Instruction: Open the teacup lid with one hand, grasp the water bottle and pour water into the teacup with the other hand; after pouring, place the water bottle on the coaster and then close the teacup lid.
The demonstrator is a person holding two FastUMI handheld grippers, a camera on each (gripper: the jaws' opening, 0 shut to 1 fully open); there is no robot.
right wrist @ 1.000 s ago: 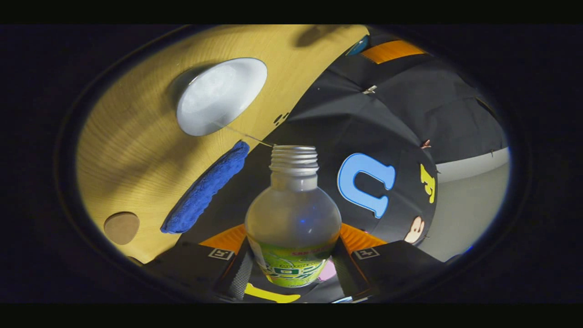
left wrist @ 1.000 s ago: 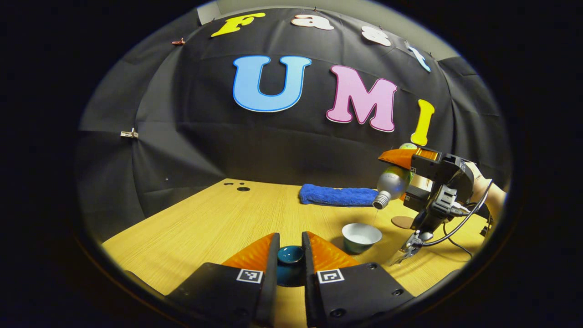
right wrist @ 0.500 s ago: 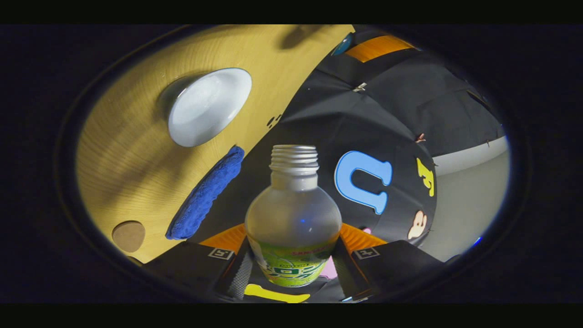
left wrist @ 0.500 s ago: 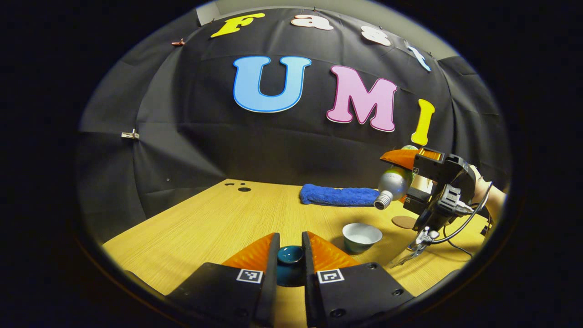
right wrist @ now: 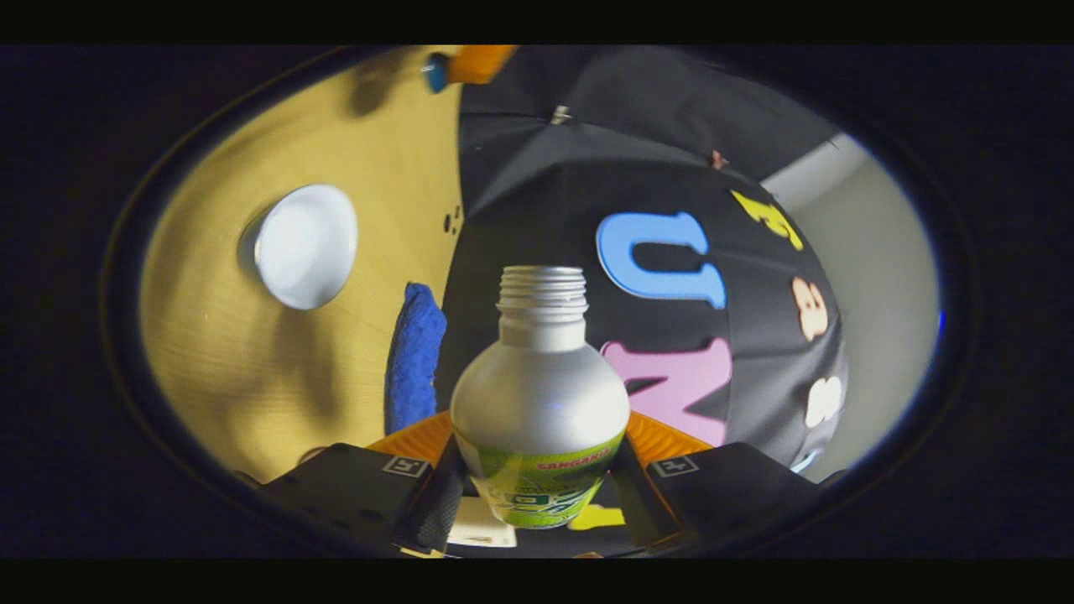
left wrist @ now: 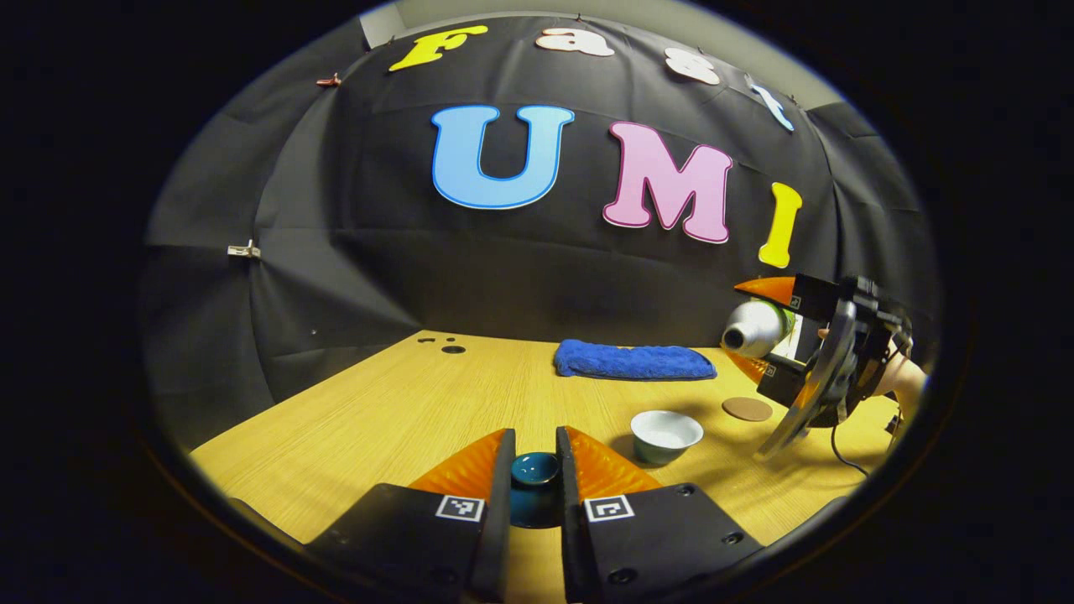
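- One second on, the water bottle (right wrist: 540, 394) no longer tips over the teacup (left wrist: 666, 432); clamped in the right gripper (right wrist: 537, 495), it swings level, mouth clear of the cup.
- Pouring looks finished; the coaster (left wrist: 747, 408) just beside the teacup on the table (left wrist: 403, 411) comes next.
- Left gripper (left wrist: 535, 482) keeps the teacup lid (left wrist: 535, 471) pinched, aside.

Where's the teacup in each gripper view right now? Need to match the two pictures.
Left gripper view: the teacup stands on the table at lower right, lid off, just beyond the left gripper, which is shut on the teacup lid.
Right gripper view: the teacup sits at left, seen tilted, with the water bottle at centre.
Shared landmark: the blue towel, farther back than the cup.
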